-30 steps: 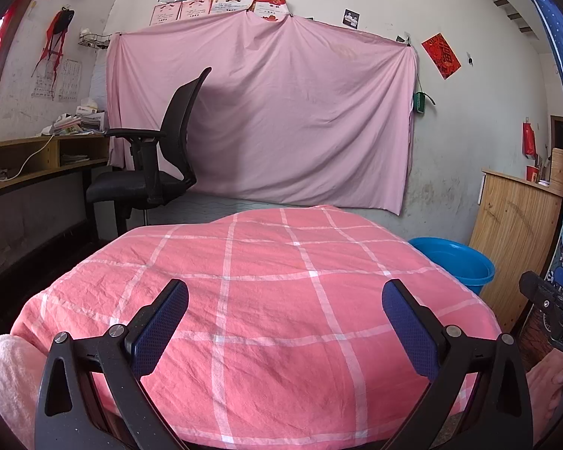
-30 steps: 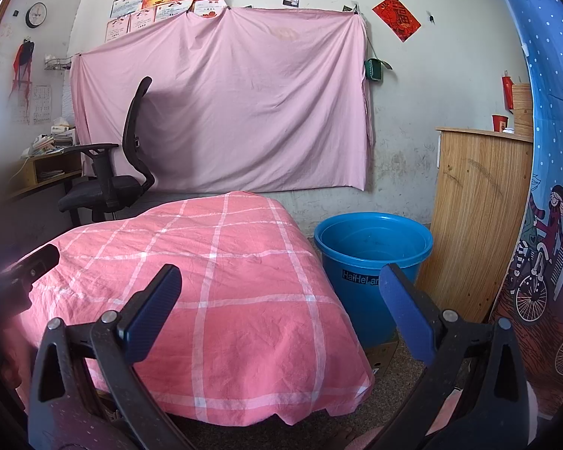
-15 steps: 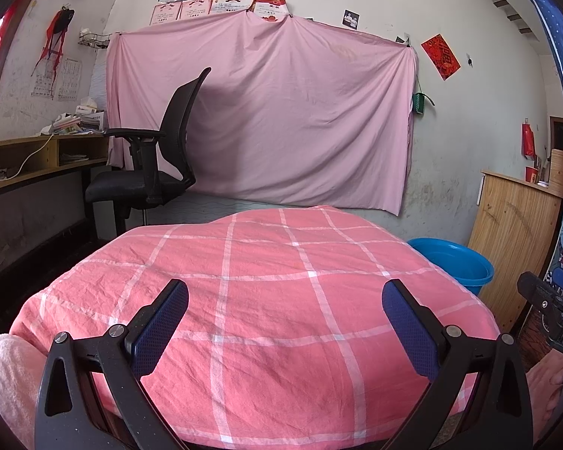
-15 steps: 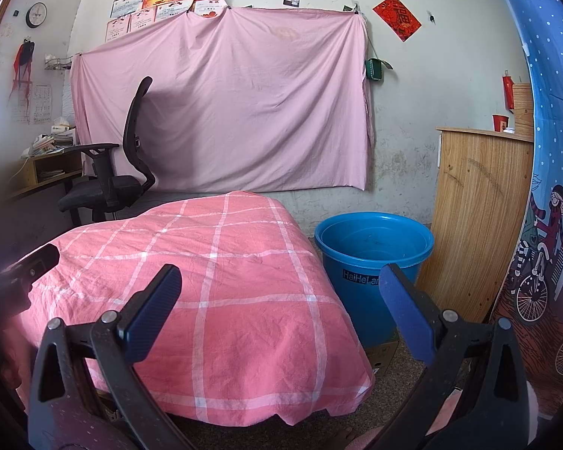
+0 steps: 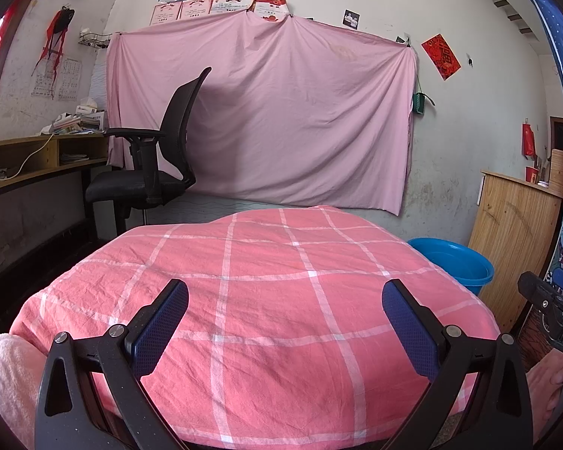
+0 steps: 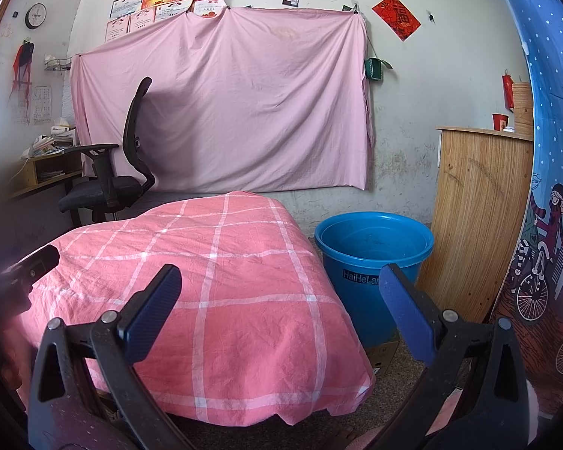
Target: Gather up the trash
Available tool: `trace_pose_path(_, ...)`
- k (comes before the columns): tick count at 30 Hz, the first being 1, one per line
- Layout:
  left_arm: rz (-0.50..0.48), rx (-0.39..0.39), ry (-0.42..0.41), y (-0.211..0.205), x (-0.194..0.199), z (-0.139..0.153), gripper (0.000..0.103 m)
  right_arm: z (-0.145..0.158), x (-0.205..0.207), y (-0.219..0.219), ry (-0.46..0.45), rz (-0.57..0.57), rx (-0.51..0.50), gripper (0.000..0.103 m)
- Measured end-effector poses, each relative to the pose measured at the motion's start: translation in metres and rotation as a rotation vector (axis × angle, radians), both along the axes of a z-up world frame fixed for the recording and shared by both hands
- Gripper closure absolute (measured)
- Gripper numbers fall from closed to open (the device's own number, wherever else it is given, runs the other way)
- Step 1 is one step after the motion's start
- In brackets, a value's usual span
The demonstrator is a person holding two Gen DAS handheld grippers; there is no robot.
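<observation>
The left gripper hangs with its jaws spread wide and nothing between them, looking straight over the pink checked cloth that drapes the table, and the right gripper is likewise spread and empty, set further toward the cloth's right edge. No trash shows anywhere on the cloth in either wrist view; its top is smooth apart from creases, so the thing to be collected is either outside both frames or too small to make out through the fisheye, and I cannot say which. What does show is the likely receptacle: a blue plastic bucket standing on the floor just beside the table's right-hand far corner, between the hanging cloth edge and an upright wooden board. It lies ahead and to the right of both grippers and below table height. In the right wrist view its open mouth sits nearly between the fingers, while in the left wrist view only a sliver of its rim peeks past the cloth's edge. So the right gripper is clearly the nearer one to the bucket, and any drop would probably fall to it, with a reach forward and slightly down. The black office chair stands well apart on the far left and plays no part.
</observation>
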State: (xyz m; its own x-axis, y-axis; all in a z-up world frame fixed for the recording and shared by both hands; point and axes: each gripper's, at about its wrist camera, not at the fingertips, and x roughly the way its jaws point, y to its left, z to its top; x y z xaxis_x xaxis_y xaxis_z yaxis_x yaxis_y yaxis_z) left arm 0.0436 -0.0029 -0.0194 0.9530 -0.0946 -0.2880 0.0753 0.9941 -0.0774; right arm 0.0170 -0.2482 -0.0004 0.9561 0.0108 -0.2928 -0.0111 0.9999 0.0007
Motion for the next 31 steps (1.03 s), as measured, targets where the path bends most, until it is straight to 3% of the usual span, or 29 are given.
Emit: trace_pose_path(31, 0.019, 0.022, -0.02, -0.0066, -0.0034, -0.002, 0.002, -0.0027, 0.0008, 0.0012, 0.008, 0.004, -0.001, 0.0)
